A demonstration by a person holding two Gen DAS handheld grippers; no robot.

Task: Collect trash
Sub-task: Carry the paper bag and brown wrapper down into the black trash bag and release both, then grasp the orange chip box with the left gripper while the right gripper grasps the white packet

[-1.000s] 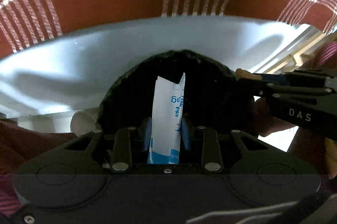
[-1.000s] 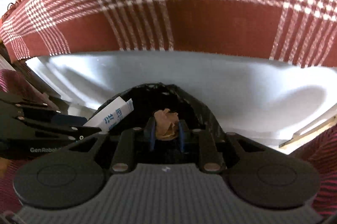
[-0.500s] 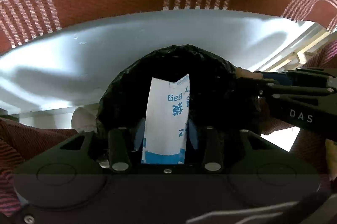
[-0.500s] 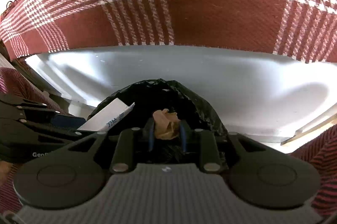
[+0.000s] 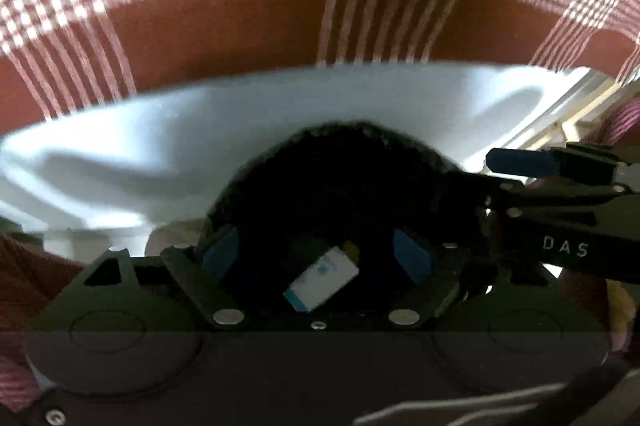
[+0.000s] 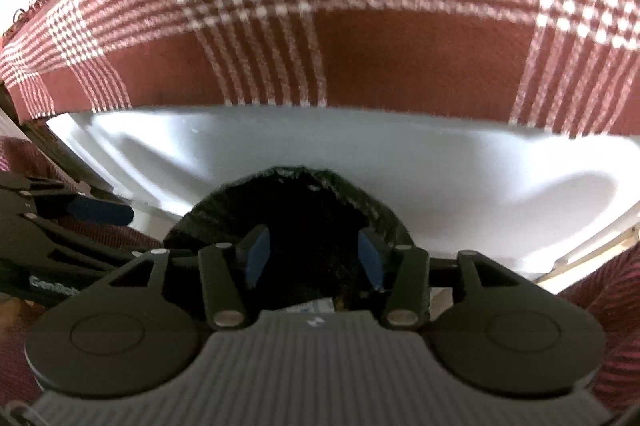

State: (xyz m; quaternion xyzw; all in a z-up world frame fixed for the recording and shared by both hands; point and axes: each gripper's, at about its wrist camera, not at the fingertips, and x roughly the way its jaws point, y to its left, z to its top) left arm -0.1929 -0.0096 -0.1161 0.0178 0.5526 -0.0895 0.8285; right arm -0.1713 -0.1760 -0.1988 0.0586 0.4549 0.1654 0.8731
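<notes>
both wrist views close above bin bag (image 5: 340,177)

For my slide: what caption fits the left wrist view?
Left gripper open above black trash bag; blue-white packet inside.

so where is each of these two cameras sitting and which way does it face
Left wrist: sits on the left gripper, looking down along its open fingers into the black trash bag, where a white-and-blue packet lies; the right gripper reaches in from the right.
Right wrist: sits on the right gripper, also looking into the black trash bag; the left gripper shows at left.
Shared: the bag, the packet, the white surface and the plaid cloth beyond it.
</notes>
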